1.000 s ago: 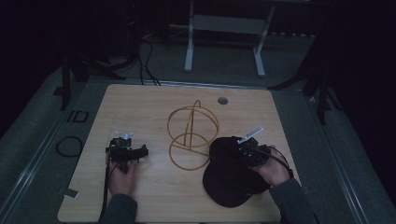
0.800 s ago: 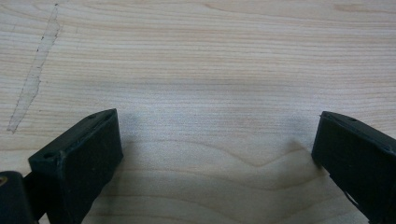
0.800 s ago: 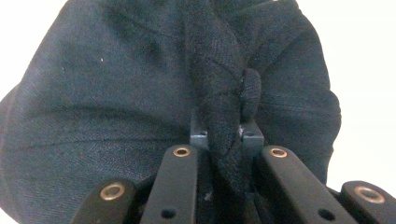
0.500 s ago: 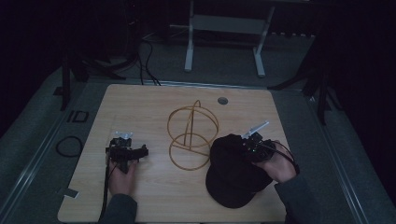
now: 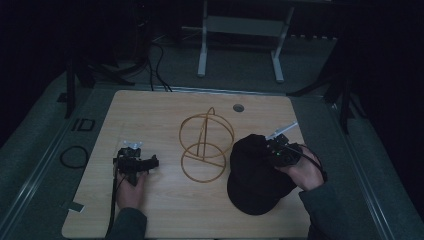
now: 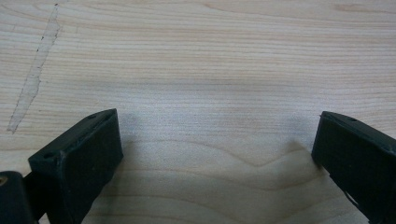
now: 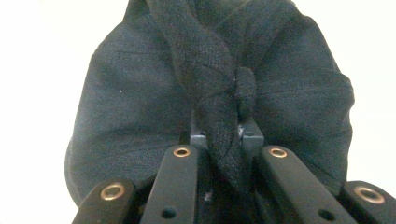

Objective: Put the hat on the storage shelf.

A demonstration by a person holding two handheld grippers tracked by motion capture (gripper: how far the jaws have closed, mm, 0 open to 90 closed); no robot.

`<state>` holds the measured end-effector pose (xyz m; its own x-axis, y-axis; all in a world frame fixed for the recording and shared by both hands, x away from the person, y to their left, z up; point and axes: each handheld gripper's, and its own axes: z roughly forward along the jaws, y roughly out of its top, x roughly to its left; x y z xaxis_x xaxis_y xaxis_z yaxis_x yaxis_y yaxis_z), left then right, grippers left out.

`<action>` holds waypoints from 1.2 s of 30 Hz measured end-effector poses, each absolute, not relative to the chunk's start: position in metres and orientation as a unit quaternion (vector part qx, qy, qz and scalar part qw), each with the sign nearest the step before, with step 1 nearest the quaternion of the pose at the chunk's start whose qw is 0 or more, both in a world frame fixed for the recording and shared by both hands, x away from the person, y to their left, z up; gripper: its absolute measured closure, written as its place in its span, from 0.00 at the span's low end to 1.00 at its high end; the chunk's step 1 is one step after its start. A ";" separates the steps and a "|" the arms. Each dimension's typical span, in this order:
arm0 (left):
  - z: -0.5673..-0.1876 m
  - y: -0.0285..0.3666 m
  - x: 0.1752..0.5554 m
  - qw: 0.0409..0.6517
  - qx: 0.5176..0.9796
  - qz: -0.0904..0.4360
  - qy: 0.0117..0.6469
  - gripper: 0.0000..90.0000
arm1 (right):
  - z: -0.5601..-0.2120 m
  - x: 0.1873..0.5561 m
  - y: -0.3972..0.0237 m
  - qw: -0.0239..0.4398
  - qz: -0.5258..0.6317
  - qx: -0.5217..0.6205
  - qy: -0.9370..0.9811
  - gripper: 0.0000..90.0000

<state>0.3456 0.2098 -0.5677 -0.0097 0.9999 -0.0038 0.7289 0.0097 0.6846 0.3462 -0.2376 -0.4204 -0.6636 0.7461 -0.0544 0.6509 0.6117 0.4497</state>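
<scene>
Over on the right side, the right gripper [image 5: 280, 149] sits at the upper edge of the black cap [image 5: 257, 175], and its fingers [image 7: 182, 186] are pinched tight on a fold of the cap's dark fabric. Up close from the right gripper view, a twisted band of black cloth [image 7: 219, 112] runs straight down between the two fingers, bunched into a small knot just above their tips. The rounded crown of the cap spreads out beyond the fingers on both sides. The person's right hand [image 5: 302, 172] wraps the gripper from behind, resting against the cap's right edge.

The cap itself lies on the wooden tabletop [image 5: 165, 115], towards the person's right, its brim end pointing back at the near edge. Just beside it, towards the middle, stands a gold wire stand [image 5: 205, 145], two hoops with a flat ring at the base; the cap's left edge comes close to that base ring, though I can't tell whether they touch.

Now the left gripper [image 5: 134, 161], well apart from the cap on the far side of the wire stand. Its fingers [image 6: 79, 158] are spread wide, with bare wood grain between them and nothing in their hold. The left hand [image 5: 131, 192] holds it low over the tabletop.
</scene>
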 end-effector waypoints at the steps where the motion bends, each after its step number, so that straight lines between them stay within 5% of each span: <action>1: -0.568 0.210 0.346 0.260 0.654 0.260 0.661 0.01 | -0.419 0.347 -0.238 0.121 0.200 0.394 0.889 0.91; 36: -0.568 0.210 0.346 0.260 0.654 0.260 0.661 0.01 | -0.373 0.372 -0.258 0.138 0.239 0.425 0.862 0.91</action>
